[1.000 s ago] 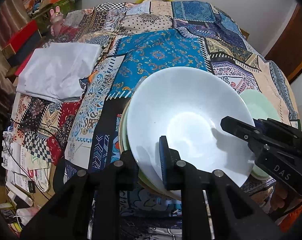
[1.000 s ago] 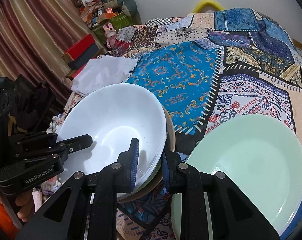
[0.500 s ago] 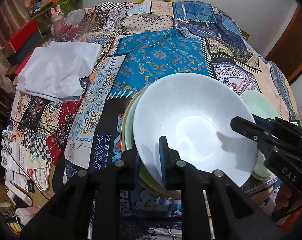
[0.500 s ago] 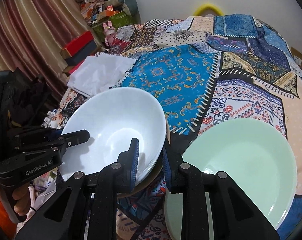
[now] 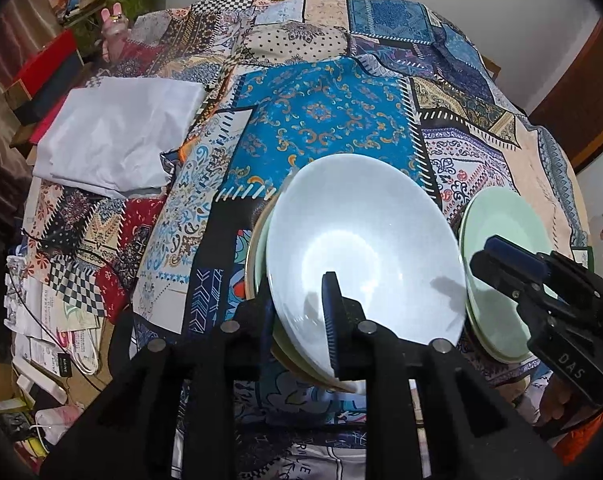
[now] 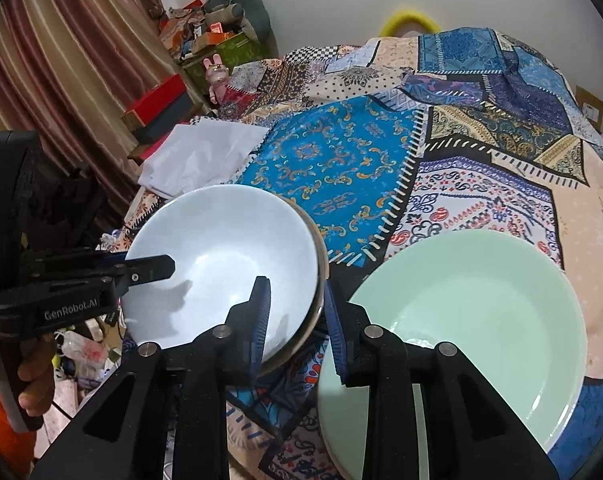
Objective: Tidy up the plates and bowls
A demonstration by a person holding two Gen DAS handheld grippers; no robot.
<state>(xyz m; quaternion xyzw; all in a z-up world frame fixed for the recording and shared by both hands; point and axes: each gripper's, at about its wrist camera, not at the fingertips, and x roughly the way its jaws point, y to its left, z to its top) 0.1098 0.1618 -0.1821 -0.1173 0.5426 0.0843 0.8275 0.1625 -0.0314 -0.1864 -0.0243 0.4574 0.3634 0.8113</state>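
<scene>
The white bowl (image 5: pixel 361 248) sits nested on a stack of plates (image 5: pixel 261 256) on the patchwork cloth (image 5: pixel 325 120), with the green plates (image 6: pixel 473 312) just beside it, apart. The left gripper (image 5: pixel 301 312) and right gripper (image 6: pixel 295 312) each straddle the bowl's rim, jaws opening — narrow gaps, pads easing off. Stacking the bowl looks done; what seems left is letting go and perhaps joining the green plates to the pile.

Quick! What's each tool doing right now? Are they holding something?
Left tool: jaws opening, letting go of the white bowl, its rim between them.
Right tool: jaws opening too, the same bowl's rim between them.
</scene>
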